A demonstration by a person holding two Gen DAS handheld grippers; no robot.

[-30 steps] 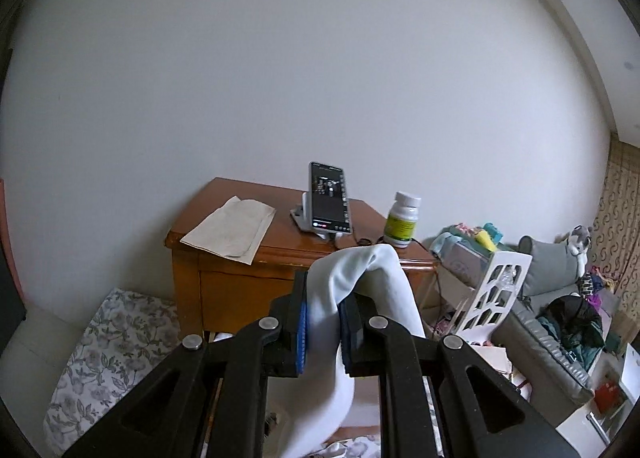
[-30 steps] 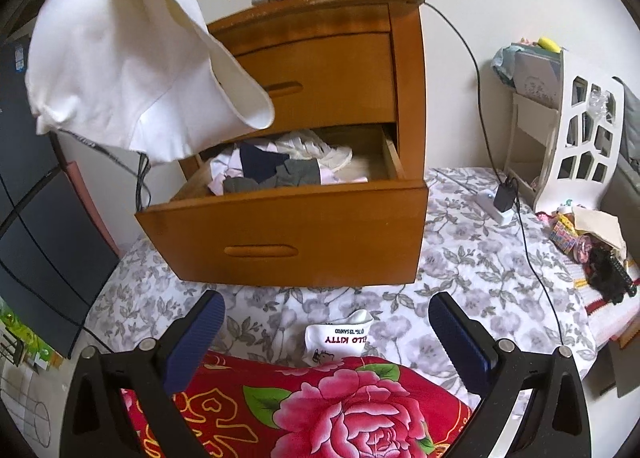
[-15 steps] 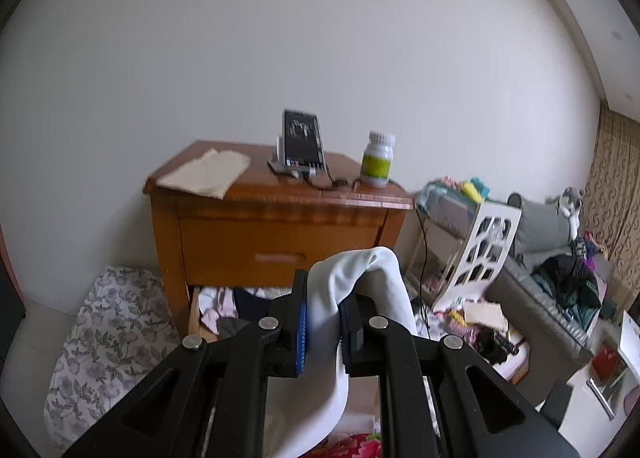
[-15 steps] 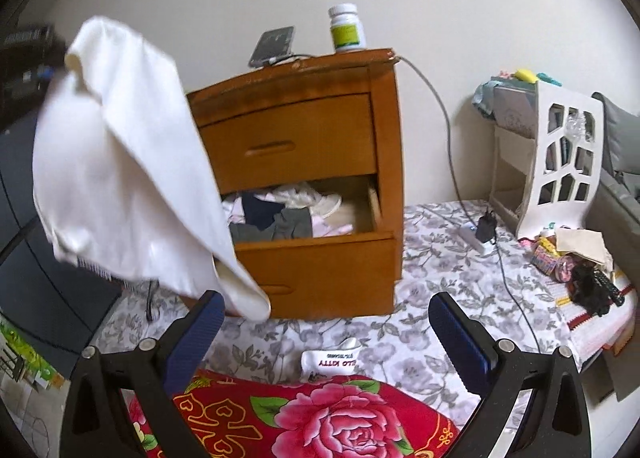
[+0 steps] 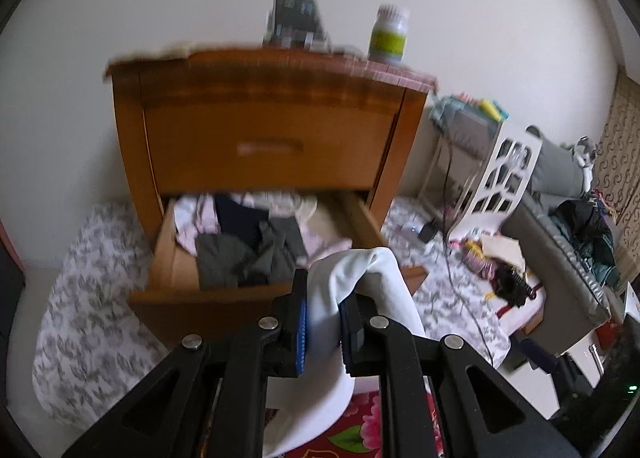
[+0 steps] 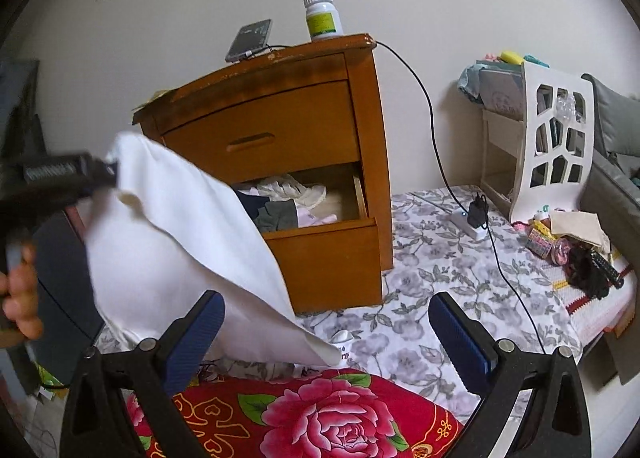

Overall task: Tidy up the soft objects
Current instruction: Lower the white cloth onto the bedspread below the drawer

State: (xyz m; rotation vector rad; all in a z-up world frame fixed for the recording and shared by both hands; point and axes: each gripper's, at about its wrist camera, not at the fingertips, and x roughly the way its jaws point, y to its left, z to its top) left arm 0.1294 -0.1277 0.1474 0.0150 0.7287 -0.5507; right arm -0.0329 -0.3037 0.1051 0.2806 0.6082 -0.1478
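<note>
My left gripper (image 5: 325,298) is shut on a white cloth (image 5: 360,270), which bunches between the pads and hangs below them. It hovers just in front of the open lower drawer (image 5: 208,298) of a wooden nightstand. Dark and pale clothes (image 5: 248,246) fill that drawer. In the right wrist view the left gripper (image 6: 106,174) comes in from the left, a hand behind it, and the white cloth (image 6: 180,250) drapes across the drawer's (image 6: 324,254) left part. My right gripper (image 6: 326,306) stands open and empty above a red floral blanket (image 6: 320,414). A small white printed sock (image 6: 343,340) lies on the flowered sheet.
The nightstand (image 6: 260,114) carries a phone (image 6: 250,40) and a pill bottle (image 6: 323,20). A black cable (image 6: 436,154) runs down to a charger (image 6: 476,214). A white cut-out rack (image 6: 556,142) and small clutter (image 6: 576,254) stand at the right.
My left gripper has come down with the white cloth, from above the nightstand top to the open drawer's level. In the right wrist view the cloth has sunk in front of the drawer.
</note>
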